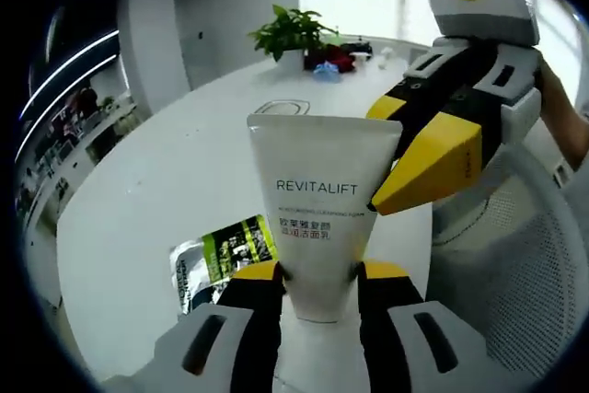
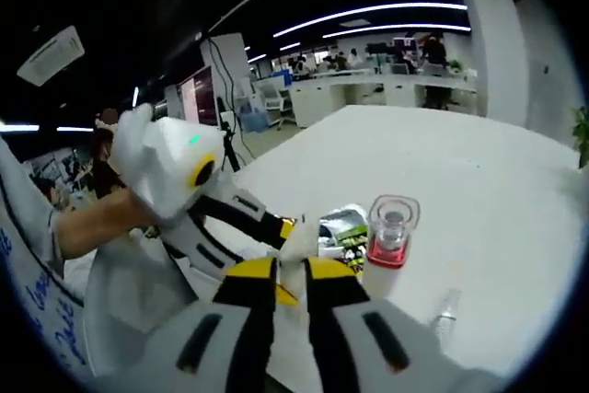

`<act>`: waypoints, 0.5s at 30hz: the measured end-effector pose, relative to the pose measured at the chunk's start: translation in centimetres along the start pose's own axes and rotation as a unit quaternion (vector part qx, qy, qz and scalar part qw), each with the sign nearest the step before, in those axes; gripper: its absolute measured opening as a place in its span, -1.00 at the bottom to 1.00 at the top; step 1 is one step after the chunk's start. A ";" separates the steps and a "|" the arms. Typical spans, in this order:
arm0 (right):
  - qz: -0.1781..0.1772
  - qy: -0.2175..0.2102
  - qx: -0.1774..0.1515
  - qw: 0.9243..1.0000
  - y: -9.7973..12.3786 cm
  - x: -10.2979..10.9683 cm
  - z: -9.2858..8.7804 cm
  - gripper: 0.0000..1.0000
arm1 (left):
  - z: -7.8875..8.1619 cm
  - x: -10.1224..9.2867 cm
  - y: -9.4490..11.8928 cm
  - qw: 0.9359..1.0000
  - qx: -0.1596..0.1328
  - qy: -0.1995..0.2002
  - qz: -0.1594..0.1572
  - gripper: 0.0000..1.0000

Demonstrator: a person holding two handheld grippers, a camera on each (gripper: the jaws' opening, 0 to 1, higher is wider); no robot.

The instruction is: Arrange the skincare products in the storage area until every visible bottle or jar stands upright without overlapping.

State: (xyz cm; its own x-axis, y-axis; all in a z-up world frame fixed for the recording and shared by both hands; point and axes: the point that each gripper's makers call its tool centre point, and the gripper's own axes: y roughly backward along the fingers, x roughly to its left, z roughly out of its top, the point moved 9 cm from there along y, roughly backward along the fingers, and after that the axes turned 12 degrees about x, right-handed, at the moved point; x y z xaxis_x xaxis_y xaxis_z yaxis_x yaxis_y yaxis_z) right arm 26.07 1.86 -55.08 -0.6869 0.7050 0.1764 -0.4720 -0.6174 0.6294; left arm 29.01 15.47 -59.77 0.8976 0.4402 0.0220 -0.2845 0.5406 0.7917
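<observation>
Counter (image 1: 166,190): white, round. Left tool (image 1: 317,287): jaws closed on the Revitalift tube (image 1: 317,200), held above the counter. Right tool (image 2: 292,278): pinching the tube's upper edge, apparently. Risk: opposed pulls could twist the tube loose. Sachet (image 1: 225,255) behind tube; pink-based bottle (image 2: 391,232) beside sachet, crowding any placement.

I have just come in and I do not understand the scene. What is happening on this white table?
A person works with two handheld grippers. The left gripper holds a white REVITALIFT squeeze tube upright, lifted over the round white table. The right gripper meets the tube's side with its yellow tips closed on its edge. On the table lie a green and black sachet and a clear bottle with a pink band, which stands upright. A potted green plant stands at the far edge.
</observation>
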 end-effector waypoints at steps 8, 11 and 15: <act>-0.002 0.019 -0.003 1.000 -0.2 0.7 0.3 -0.79 | -0.1 -0.1 0.1 1.000 -0.008 0.017 0.002 -0.42; 0.001 0.023 -0.005 1.000 -0.3 0.8 0.3 -0.81 | -0.2 -0.1 0.1 1.000 -0.009 0.019 0.002 -0.42; 0.010 0.035 -0.003 0.999 -0.4 1.1 0.1 -0.82 | -0.4 -0.2 0.1 1.000 -0.007 0.016 0.002 -0.42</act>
State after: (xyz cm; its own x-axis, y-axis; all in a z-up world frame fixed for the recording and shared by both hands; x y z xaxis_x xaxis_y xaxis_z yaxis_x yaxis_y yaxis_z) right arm 25.58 2.88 -55.11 -0.7339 0.6656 0.1355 -0.4602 -0.6340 0.6216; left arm 28.66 15.69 -59.94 0.8850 0.4655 0.0053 -0.2930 0.5481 0.7834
